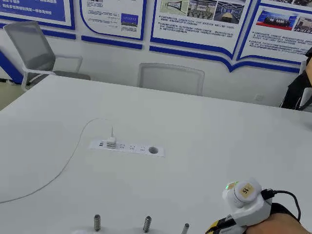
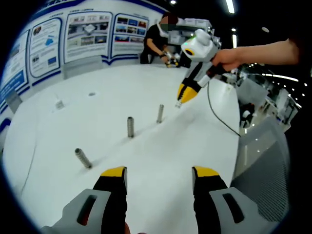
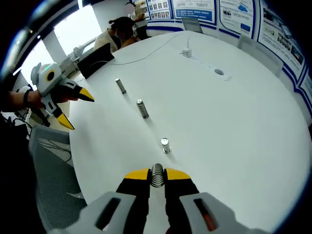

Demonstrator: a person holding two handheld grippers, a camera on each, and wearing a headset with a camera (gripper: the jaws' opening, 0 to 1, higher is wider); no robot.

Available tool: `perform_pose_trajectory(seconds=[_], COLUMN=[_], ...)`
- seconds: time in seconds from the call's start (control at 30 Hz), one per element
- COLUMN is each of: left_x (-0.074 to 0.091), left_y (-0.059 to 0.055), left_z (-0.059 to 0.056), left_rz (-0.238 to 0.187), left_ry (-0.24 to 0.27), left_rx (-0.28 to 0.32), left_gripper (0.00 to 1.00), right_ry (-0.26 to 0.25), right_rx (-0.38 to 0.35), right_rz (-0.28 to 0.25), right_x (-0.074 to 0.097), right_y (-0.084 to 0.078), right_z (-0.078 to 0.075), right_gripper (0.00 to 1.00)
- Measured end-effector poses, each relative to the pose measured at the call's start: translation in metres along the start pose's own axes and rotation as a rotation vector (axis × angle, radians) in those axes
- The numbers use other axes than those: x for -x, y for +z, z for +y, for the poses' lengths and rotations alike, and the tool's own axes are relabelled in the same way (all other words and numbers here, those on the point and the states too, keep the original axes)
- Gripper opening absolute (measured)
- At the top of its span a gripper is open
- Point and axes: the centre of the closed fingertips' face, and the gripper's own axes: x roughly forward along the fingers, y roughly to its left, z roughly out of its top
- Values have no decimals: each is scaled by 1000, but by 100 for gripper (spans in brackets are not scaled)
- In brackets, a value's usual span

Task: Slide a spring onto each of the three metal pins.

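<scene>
Two sprung pins (image 3: 142,108), one bare pin (image 3: 165,145), one spring (image 3: 156,176) in a claw.
On the white table (image 3: 234,126) the three pins stand upright in one row, the bare pin at the end nearest the right gripper (image 3: 156,171). The right gripper is clenched on the spring, held just short of the bare pin and not touching it. The left gripper (image 2: 160,171) is released, with nothing between its jaws, near the far end of the row.

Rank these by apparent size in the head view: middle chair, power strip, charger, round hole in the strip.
Largest: middle chair
Next: power strip
Smallest: charger and round hole, about alike; no ranking between them.
</scene>
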Motion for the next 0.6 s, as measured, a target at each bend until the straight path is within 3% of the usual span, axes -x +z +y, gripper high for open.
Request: perform_pose_trajectory(seconds=[0.27, 0.6], left_x=[3, 5], left_y=[0, -7], left_z=[11, 11], left_rz=[-6, 5], left_ry=[30, 32], left_rx=[21, 33], left_gripper=[59, 62], right_ry=[4, 7], right_rx=[22, 56], right_rz=[4, 15], right_x=[-3, -7], right_y=[14, 26], right_z=[-6, -11], right_gripper=[12, 12])
